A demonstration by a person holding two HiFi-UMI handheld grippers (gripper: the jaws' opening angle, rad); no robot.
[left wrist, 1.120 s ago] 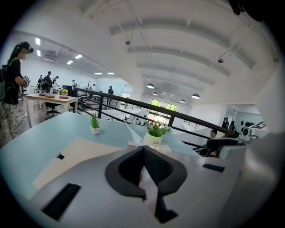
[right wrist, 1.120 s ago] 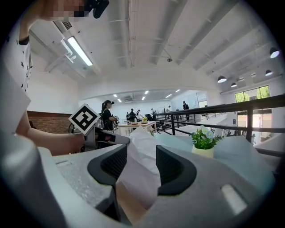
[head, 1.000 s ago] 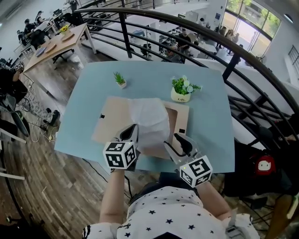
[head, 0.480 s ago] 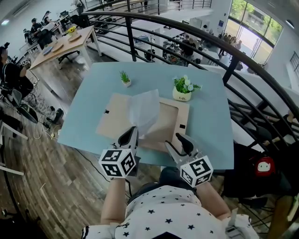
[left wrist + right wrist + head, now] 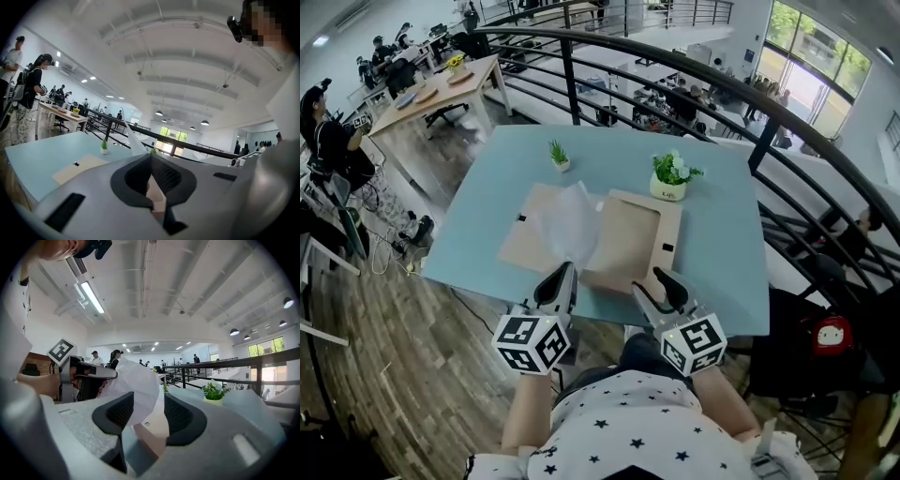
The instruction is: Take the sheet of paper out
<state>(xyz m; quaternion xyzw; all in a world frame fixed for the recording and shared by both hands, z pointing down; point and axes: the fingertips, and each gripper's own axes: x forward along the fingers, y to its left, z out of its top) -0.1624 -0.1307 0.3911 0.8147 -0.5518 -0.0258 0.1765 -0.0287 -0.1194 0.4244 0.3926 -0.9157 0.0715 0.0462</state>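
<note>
In the head view the left gripper (image 5: 562,273) sits at about 7 o'clock off the blue table (image 5: 717,246), at its near edge. Its own view shows the dark jaws pressed together at the tips, pinching the bottom of the sheet of paper (image 5: 570,223). The sheet stands up from the tips toward 12 o'clock, white and crumpled, its lower part over the tan envelope (image 5: 630,240) and most of it lifted clear. In the left gripper view the paper (image 5: 134,144) is only a thin sliver rising past the jaws.

At 11 o'clock on the table stands a small green plant (image 5: 558,154), well apart from the envelope. The envelope lies flat across the middle, its near edge toward both grippers. At 1 o'clock, just beyond the envelope's far edge, stands a white flower pot (image 5: 671,180).

The right gripper (image 5: 650,282) is at 5 o'clock, by the envelope's near edge. In the right gripper view its jaws stand wide apart and grip nothing. The tan envelope (image 5: 157,423) shows in the gap. The raised paper (image 5: 132,386) hangs at 10 o'clock from that gap, beside the left gripper (image 5: 87,376).
</note>
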